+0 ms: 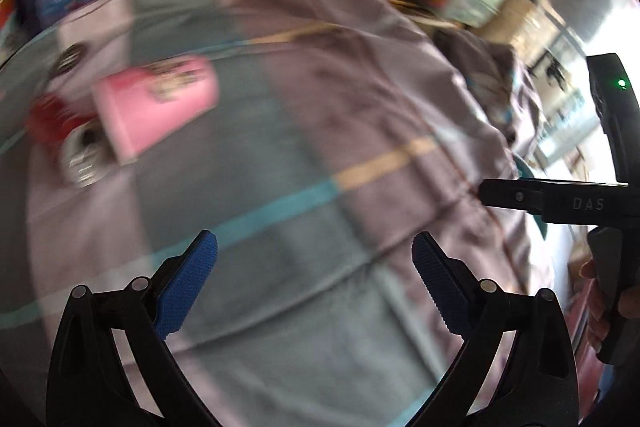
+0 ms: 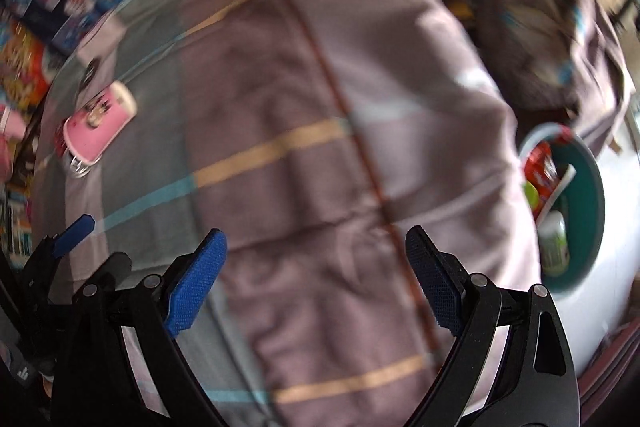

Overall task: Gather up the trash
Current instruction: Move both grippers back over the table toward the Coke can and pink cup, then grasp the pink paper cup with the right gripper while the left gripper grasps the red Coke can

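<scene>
One pink cup [image 2: 100, 125] lies on the bedcover [image 2: 304, 163]; beside it, one teal bin [image 2: 588, 203] holds wrappers. Both grippers, left [image 1: 314, 281] and right [image 2: 316, 277], gape empty.

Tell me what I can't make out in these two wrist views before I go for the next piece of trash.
- Pink carton, left view: print smeared by motion blur.
- Can beside it: label blurred, partly behind the carton.
- Teal bin, right view: the tablecloth edge hides its near side; contents unclear.
- Boxes at the far edge: blurred and cut off by the lens rim.
</scene>
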`<state>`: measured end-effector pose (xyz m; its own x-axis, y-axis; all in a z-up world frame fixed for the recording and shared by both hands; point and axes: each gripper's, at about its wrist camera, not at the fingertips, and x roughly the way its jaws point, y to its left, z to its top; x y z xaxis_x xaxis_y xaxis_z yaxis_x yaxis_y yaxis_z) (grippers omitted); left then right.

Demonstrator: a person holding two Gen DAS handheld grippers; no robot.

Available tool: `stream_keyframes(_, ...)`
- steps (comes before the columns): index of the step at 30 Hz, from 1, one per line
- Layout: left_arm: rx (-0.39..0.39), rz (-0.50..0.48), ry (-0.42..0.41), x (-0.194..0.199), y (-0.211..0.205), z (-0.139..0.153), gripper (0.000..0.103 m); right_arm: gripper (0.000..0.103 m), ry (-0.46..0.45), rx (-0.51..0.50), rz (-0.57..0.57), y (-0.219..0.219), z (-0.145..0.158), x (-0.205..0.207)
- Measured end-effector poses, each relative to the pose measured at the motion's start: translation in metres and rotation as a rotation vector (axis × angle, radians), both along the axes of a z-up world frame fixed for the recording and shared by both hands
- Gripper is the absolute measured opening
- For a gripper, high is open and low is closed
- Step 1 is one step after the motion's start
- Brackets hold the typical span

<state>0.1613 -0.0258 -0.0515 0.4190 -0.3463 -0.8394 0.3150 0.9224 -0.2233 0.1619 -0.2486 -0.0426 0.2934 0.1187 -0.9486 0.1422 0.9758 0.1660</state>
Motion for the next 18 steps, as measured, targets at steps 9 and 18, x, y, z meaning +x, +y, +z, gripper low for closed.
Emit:
stream_keyframes(9, 0.042, 0.160, 0.017, 0.018, 0.099, -0.007, 0.098, 0.087, 0.006, -0.119, 0.239, 0.101, 0.007, 0.050)
stream_keyframes(18, 0.025, 0.286, 0.061, 0.042, 0.162, -0.012, 0.098, 0.087, -0.071, -0.372, 0.614, 0.195, -0.002, 0.095)
